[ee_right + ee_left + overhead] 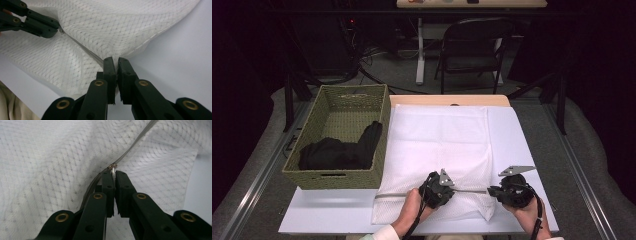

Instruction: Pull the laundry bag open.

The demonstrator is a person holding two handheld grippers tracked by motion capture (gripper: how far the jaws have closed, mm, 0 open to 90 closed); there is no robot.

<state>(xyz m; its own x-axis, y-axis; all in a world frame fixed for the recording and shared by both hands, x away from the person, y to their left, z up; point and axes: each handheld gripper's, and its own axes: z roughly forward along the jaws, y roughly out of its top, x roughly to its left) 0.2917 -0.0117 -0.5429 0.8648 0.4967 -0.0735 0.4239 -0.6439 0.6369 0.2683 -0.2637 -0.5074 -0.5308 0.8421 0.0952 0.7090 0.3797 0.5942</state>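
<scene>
My high view looks forward and down over the table [312, 220]. Each gripper view sits close, looking along its jaws at the mesh bag [437, 145]. Both share the zipper [130, 147]; the right also catches the left gripper [58, 29].

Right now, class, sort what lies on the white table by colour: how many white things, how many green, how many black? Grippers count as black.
White: 1, the mesh laundry bag
Green: 1, the woven basket
Black: 3, the dark garment in the basket, the left gripper and the right gripper
Total: 5
</scene>
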